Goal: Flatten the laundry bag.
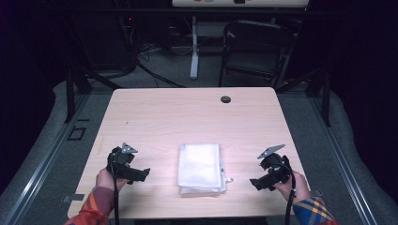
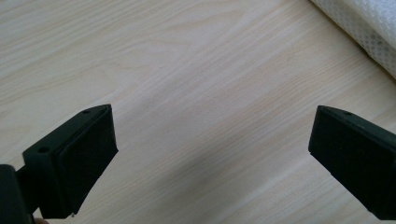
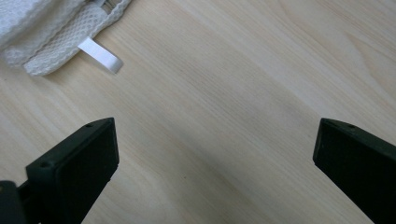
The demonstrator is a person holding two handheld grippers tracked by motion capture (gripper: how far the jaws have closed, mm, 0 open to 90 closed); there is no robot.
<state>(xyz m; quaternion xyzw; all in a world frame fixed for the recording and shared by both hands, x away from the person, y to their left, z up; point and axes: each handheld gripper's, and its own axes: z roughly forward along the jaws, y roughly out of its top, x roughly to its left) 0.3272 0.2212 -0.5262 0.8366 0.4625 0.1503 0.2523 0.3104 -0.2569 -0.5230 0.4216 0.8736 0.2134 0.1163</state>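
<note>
A folded mesh bag [image 1: 200, 168] lies on the counter [image 1: 187, 112], at the lower centre of the high view. The left gripper [image 1: 141, 175] sits to its left and the right gripper [image 1: 256, 183] to its right, each apart from it, jaws pointing inward toward it. A round grommet [image 1: 225, 99] lies near the counter's far edge. Behind the counter, at upper right, stands a chair [image 1: 256, 49].

One worktop [image 1: 187, 112], pale wood, with one dark round hole [image 1: 225, 99] near its far edge. One folded white mesh cloth [image 1: 199, 168] on it, bearing one small white tab [image 3: 100, 54]. Two claws: the left claw [image 1: 141, 174] and the right claw [image 1: 257, 183], each with two black jaws set wide apart. Two hands hold them. One dark folding chair [image 1: 253, 49] stands beyond
</note>
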